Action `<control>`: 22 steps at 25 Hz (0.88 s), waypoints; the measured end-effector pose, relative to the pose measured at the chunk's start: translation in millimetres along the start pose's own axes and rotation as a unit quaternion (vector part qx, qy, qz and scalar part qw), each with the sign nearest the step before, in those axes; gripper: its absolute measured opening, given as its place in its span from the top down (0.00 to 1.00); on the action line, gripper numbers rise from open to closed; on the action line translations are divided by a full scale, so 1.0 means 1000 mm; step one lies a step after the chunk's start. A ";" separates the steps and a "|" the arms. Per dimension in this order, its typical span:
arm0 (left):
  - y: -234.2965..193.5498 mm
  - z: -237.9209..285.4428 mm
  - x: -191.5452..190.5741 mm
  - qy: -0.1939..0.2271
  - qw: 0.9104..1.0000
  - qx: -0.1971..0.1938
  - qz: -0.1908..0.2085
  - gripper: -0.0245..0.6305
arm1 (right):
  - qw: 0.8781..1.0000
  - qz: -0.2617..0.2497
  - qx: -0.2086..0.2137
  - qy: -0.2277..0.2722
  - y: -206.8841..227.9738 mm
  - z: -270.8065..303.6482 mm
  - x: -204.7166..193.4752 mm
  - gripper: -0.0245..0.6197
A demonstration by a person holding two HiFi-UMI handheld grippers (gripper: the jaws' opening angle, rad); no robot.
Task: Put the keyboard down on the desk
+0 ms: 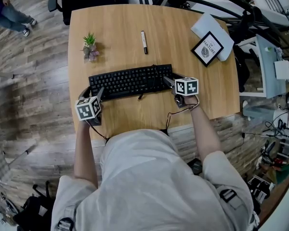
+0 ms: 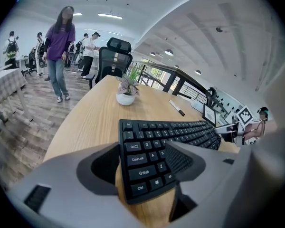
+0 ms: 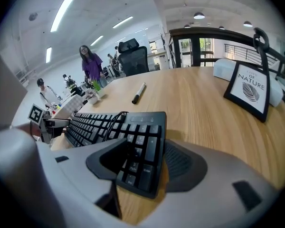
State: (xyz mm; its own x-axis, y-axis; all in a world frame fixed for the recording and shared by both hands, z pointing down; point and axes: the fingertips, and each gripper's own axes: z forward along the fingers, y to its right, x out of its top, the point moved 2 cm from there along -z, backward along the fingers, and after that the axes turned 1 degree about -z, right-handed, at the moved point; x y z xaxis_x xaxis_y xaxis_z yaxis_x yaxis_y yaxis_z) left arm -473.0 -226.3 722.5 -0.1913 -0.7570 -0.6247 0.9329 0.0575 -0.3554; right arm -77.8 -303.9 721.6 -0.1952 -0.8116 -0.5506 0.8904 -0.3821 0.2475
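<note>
So the keyboard (image 1: 131,81) is lying across the middle of the desk (image 1: 183,42), and as far as I can see it's flat on the wood, though I can't swear the right end is fully down. The left gripper (image 1: 97,96) sits at its left end, jaws apart with the Ctrl/Shift corner between them. There's a strip of bare wood between one jaw and the keyboard's edge, so no squeeze. The right gripper (image 1: 169,81) is the same deal at the numpad end: jaws wide, corner in between, not clamped.

My read: the set-down is pretty much done and this is the letting-go bit. The next move just needs both grippers backing out toward the person without nudging the ends. Also watch the cable (image 3: 113,119) draped over the keys on the right.
</note>
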 end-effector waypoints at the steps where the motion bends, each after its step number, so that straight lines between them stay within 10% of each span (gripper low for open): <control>1: 0.001 0.000 0.000 -0.001 1.000 0.000 0.001 0.51 | 1.000 -0.002 -0.003 -0.004 0.002 0.002 -0.002 0.60; 14: 0.010 -0.019 0.006 0.018 0.999 0.019 0.025 0.55 | 0.998 -0.007 -0.040 0.046 0.008 -0.009 -0.004 0.48; 22: 0.071 -0.026 -0.011 0.043 0.998 0.015 0.031 0.90 | 0.996 -0.053 -0.045 0.054 0.000 -0.028 -0.031 0.84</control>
State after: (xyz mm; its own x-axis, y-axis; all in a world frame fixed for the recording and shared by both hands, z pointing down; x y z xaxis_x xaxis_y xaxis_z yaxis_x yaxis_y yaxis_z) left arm -412.5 -197.4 686.2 -0.1576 -0.6943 -0.7022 0.9523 0.0813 -0.2942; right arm -59.9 -266.7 715.8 -0.2488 -0.7146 -0.6538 0.9011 -0.4183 0.1143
